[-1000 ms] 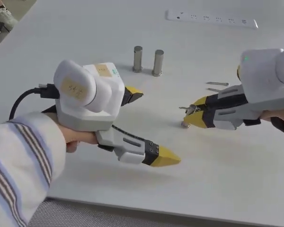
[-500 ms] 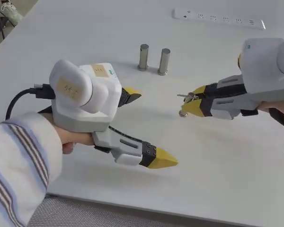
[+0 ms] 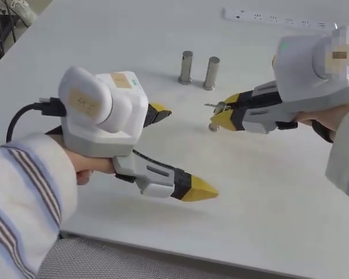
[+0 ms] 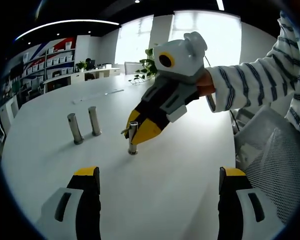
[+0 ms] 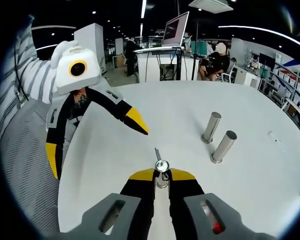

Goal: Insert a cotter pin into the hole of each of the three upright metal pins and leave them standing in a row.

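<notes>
Two bare metal pins [image 3: 187, 67] [image 3: 212, 72] stand upright side by side at the back of the white table; they are also in the left gripper view [image 4: 74, 128] [image 4: 94, 120] and the right gripper view [image 5: 210, 127] [image 5: 223, 146]. A third metal pin [image 3: 214, 125] [image 4: 133, 138] stands in front of them with a cotter pin [image 3: 211, 106] [image 5: 157, 152] poking out near its top. My right gripper [image 3: 220, 115] [image 5: 162, 174] is shut on this pin's upper end. My left gripper [image 3: 180, 151] [image 4: 159, 175] hovers open to the left, holding nothing.
A white power strip [image 3: 279, 17] lies at the table's far edge. The table's near edge [image 3: 163, 247] runs along the bottom, with a grey mesh chair [image 4: 270, 150] beyond it. Bare tabletop lies between the two grippers.
My right gripper has moved the third pin across the table, closer to the two standing pins. My left gripper has stayed open in about the same place.
</notes>
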